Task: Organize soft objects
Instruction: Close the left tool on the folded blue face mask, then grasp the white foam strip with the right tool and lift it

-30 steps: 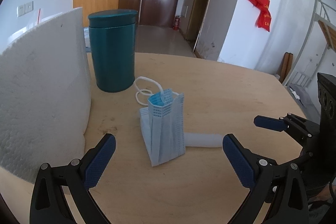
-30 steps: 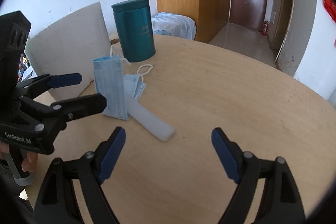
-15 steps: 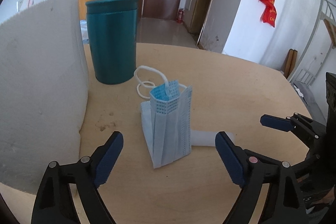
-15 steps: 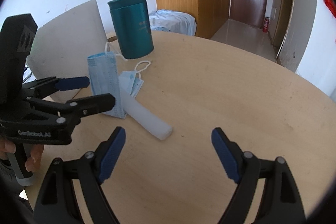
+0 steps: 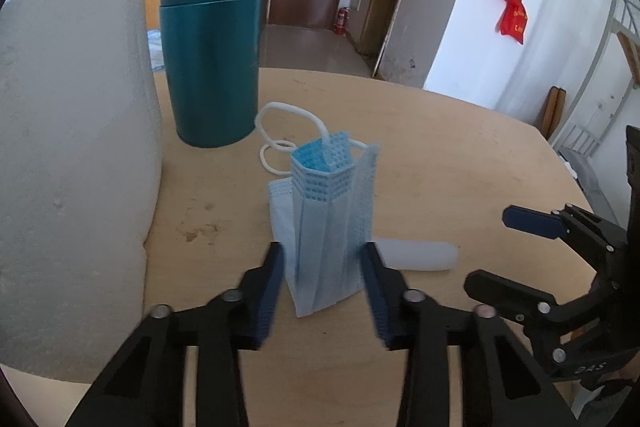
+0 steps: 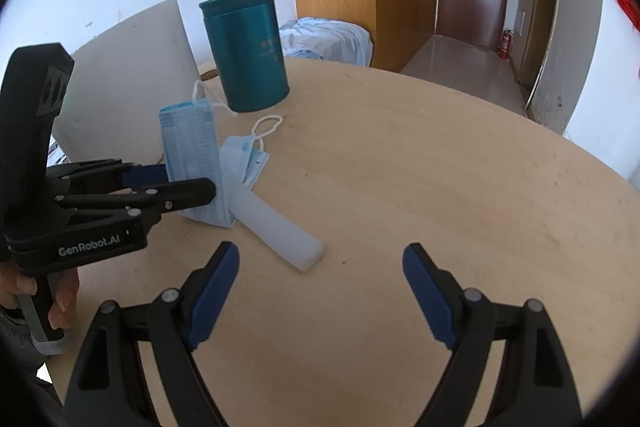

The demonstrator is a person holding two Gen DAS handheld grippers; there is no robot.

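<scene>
A stack of blue face masks (image 5: 332, 223) stands on its edge on the wooden table (image 5: 460, 167); it also shows in the right wrist view (image 6: 192, 163). My left gripper (image 5: 325, 287) has its blue pads on either side of the stack's lower end, narrowed close to it; the jaws are blurred. It shows from the side in the right wrist view (image 6: 176, 183). A single mask (image 6: 244, 159) lies flat beside the stack. A white translucent tube (image 6: 272, 223) lies behind the stack. My right gripper (image 6: 320, 291) is open and empty over bare table.
A teal canister (image 5: 212, 63) stands behind the masks, also seen in the right wrist view (image 6: 248, 47). A white foam board (image 5: 68, 155) stands upright at the left. The right gripper shows at the right of the left wrist view (image 5: 532, 251).
My left gripper has moved forward to the mask stack and its jaws have narrowed from wide open to close around it. The right gripper has stayed open and nearly still.
</scene>
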